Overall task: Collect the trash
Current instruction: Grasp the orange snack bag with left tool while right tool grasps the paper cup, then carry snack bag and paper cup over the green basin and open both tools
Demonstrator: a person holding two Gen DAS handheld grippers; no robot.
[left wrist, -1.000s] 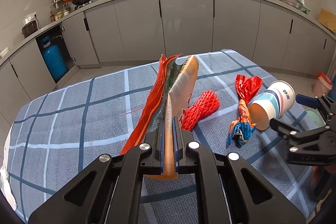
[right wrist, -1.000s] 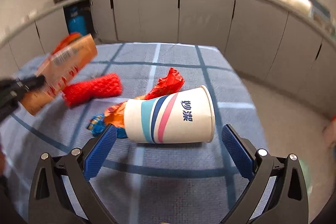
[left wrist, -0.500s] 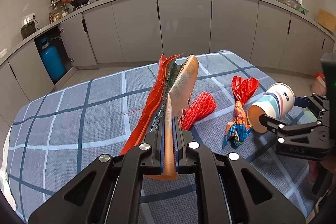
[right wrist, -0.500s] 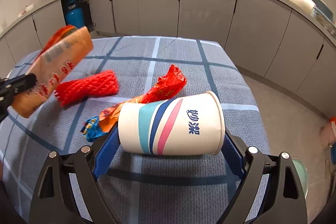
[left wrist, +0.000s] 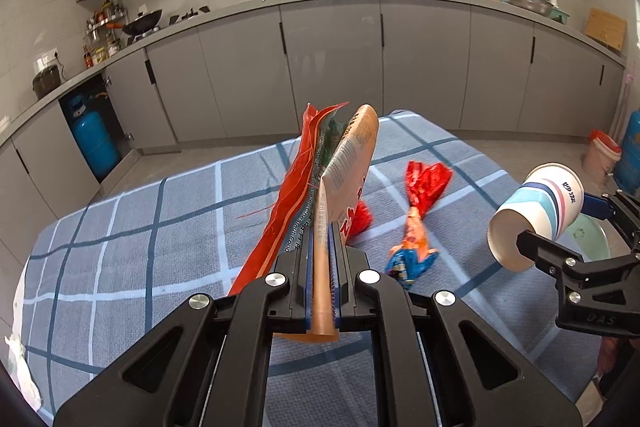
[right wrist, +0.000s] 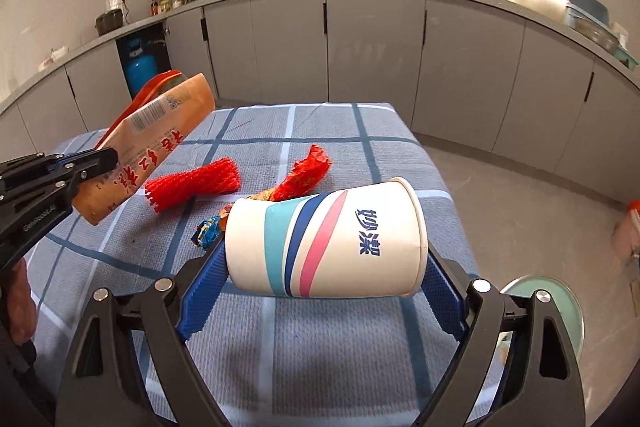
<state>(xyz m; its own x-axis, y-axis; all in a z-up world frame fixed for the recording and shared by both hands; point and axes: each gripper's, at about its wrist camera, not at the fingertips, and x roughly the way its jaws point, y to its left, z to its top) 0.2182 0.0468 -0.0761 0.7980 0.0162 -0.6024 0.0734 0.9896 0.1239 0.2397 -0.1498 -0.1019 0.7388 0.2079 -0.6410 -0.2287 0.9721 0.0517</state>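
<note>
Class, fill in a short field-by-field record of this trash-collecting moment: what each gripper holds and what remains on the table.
left gripper: shut on flat snack packets
right gripper: shut on paper cup, held sideways, end to end
on table: red foam net, crumpled red wrapper
table cover: blue checked cloth
beside table: green bin

Both wrist cams close above table, facing cabinets; shared: tabletop.

The left gripper clamped flat snack wrappers; at right, the right gripper held a striped paper cup above the desk.
</note>
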